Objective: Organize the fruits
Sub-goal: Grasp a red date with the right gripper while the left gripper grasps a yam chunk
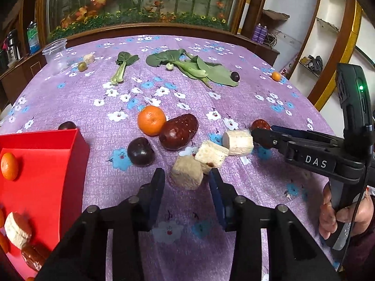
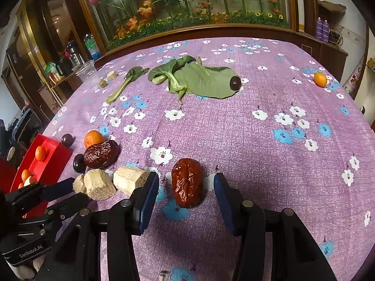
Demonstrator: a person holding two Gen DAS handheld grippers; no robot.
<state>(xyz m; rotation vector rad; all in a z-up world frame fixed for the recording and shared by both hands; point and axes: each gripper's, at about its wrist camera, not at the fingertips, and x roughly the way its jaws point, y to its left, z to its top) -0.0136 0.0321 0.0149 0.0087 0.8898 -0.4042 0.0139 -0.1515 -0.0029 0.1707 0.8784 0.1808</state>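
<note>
My left gripper (image 1: 187, 178) is open around the nearest of three pale banana chunks (image 1: 186, 172), which lies between its fingers on the cloth. My right gripper (image 2: 186, 182) is open around a wrinkled red date (image 2: 187, 182) lying on the table. In the left wrist view the right gripper (image 1: 264, 138) reaches in from the right at that date (image 1: 260, 124). Beyond lie a mandarin (image 1: 151, 120), a bigger red date (image 1: 178, 131) and a dark plum (image 1: 140, 151). A red box (image 1: 46, 164) at left holds a small orange (image 1: 9, 165), a banana chunk (image 1: 16, 229) and a date.
Green leaf vegetables (image 1: 194, 69) lie across the far table with a dark plum (image 1: 235, 76) beside them. A small orange (image 1: 276, 76) sits far right. A clear plastic cup (image 1: 56, 55), an olive and a banana chunk stand far left. Another plum (image 1: 67, 125) sits behind the box.
</note>
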